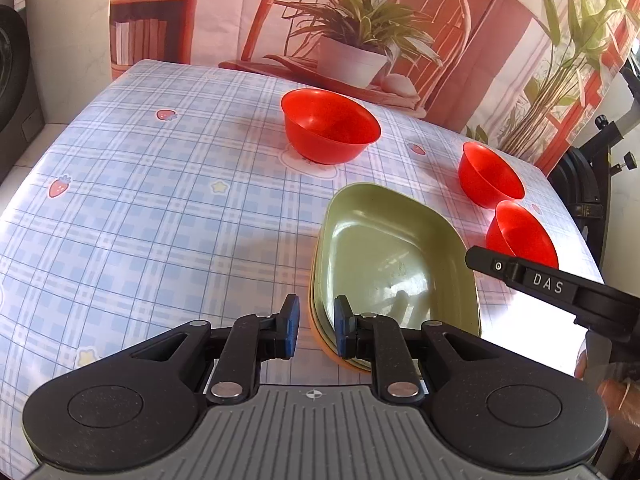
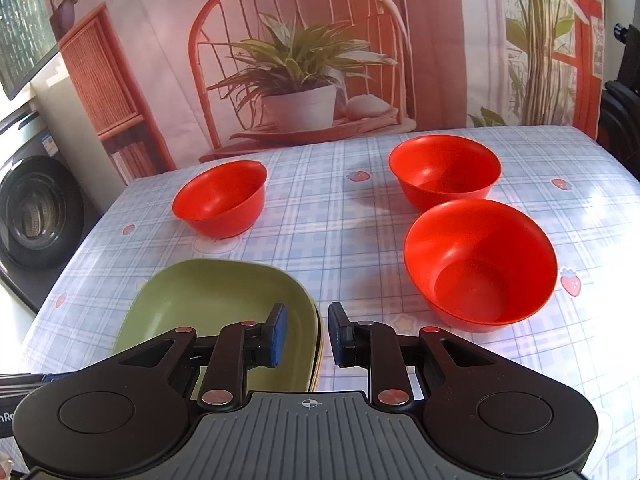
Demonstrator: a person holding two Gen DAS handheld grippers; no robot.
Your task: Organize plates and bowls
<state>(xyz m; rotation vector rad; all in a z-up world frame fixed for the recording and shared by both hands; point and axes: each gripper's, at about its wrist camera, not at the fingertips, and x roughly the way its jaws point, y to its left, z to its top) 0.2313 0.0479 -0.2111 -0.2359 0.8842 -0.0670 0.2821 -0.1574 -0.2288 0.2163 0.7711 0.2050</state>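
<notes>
A stack of squarish plates, green on top (image 1: 384, 256) (image 2: 216, 304) with an orange one under it (image 1: 332, 354), lies on the checked tablecloth. Three red bowls stand apart: one far left (image 1: 330, 126) (image 2: 220, 198), one far right (image 1: 490, 174) (image 2: 444, 174), one near right (image 1: 522, 232) (image 2: 480, 264). My left gripper (image 1: 316, 326) is open, its fingers astride the stack's left rim. My right gripper (image 2: 306, 334) is open, astride the stack's right rim; its body also shows in the left wrist view (image 1: 560, 288).
The table (image 1: 140, 208) is backed by a printed backdrop of a chair and plants (image 2: 296, 60). A washing machine (image 2: 36, 208) stands off the left edge. Dark equipment (image 1: 588, 184) stands off the right edge.
</notes>
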